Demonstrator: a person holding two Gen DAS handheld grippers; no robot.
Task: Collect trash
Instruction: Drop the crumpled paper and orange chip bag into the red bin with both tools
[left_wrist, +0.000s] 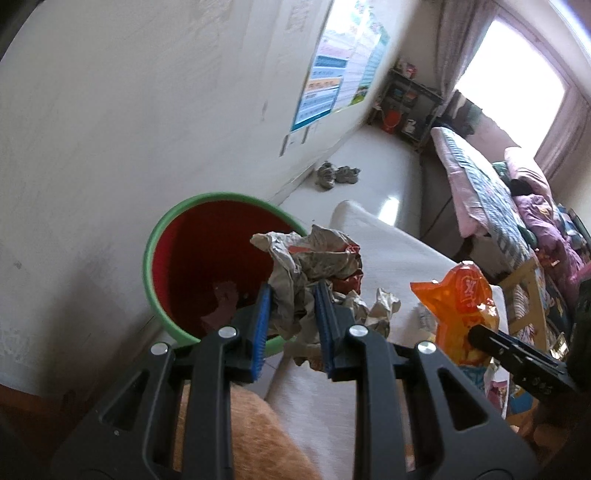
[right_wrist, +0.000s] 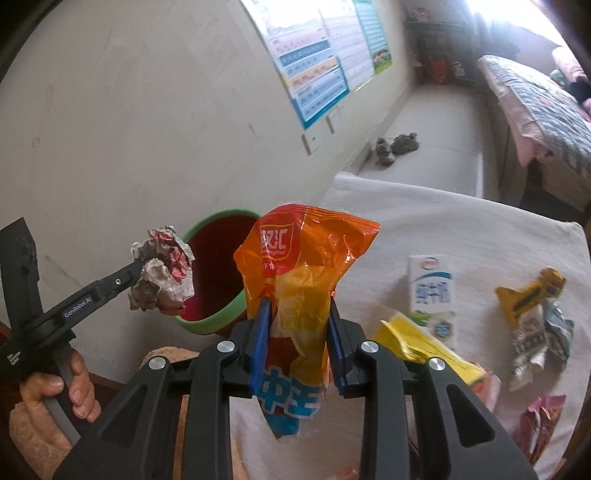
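Observation:
My left gripper is shut on a crumpled paper wad with red print, held at the rim of a round bin that is green outside and red inside. The wad also shows in the right wrist view, just left of the bin. My right gripper is shut on an orange plastic snack bag, held above the cloth-covered table beside the bin. The bag appears at the right of the left wrist view.
On the white tablecloth lie a milk carton, a yellow packet, a yellow-and-white wrapper and a pink wrapper. A wall with posters stands behind the bin. Shoes lie on the floor; a bed is at right.

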